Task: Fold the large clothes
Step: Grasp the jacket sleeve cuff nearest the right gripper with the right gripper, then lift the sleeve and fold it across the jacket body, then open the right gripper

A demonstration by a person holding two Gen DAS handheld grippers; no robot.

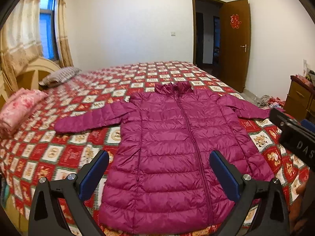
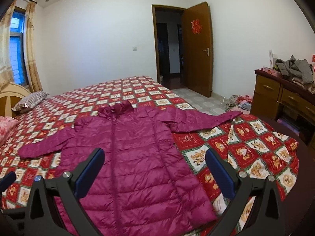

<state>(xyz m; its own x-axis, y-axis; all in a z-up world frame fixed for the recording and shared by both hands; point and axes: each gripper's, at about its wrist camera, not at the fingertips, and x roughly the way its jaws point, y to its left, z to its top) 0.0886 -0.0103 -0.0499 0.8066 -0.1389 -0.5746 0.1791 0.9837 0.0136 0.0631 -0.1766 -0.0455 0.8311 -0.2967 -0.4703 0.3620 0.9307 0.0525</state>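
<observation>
Magenta down jacket [image 1: 177, 147] flat, zipped, sleeves spread on red patchwork bedspread [image 1: 59, 153]; left gripper [image 1: 159, 175] above hem, fingers apart, empty; right gripper [image 2: 155, 169] over jacket's right edge, likewise spread

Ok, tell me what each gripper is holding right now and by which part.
Nothing. The left gripper and right gripper both hover open above the purple jacket, which lies flat on the bed.

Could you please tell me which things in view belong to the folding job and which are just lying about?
Job: magenta puffer coat, spread flat and zipped on the bed; left gripper and right gripper, both open.

Lying about: striped pillow, pink folded bedding, grey clothes pile on the dresser.
</observation>
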